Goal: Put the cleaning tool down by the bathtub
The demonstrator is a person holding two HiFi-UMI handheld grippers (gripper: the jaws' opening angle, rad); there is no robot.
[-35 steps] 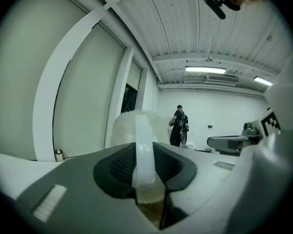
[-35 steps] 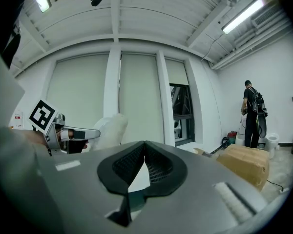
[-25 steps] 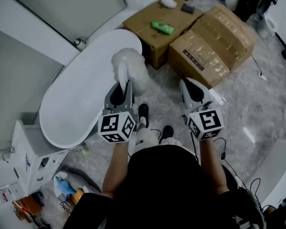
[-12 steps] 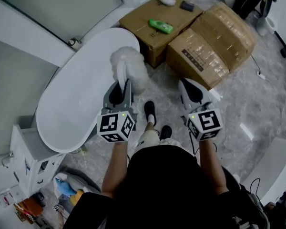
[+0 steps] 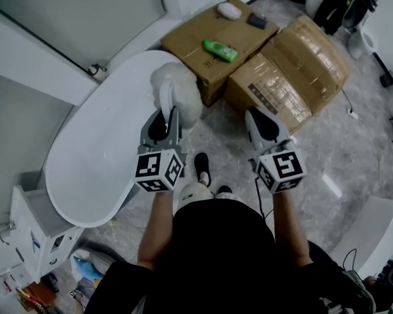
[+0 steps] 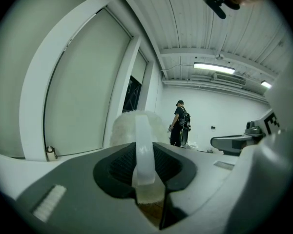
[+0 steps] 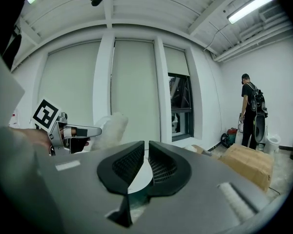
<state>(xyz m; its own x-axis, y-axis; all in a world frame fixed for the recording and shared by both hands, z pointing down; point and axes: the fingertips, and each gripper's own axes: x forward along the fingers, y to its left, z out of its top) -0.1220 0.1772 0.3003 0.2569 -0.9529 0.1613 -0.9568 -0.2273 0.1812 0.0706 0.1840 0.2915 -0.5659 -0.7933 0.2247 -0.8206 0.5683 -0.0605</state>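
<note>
Floor [image 5: 224,139] between bathtub [image 5: 95,152] and boxes [image 5: 285,77]; left gripper [image 5: 162,118] fingers [image 6: 118,165] on cleaning tool [image 5: 178,89], right gripper [image 5: 261,124] fingers [image 7: 129,165] together.

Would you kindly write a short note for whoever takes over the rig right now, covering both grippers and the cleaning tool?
Left gripper: fingers shut on the translucent handle of the white fluffy cleaning tool, held up in the air, its head at the end of the white oval bathtub.
Right gripper: shut, nothing in it, held over the grey marble floor.
Done: the tool is in hand at the tub.
Left: lower it to the floor beside the bathtub, open the fingers, draw back.
</note>
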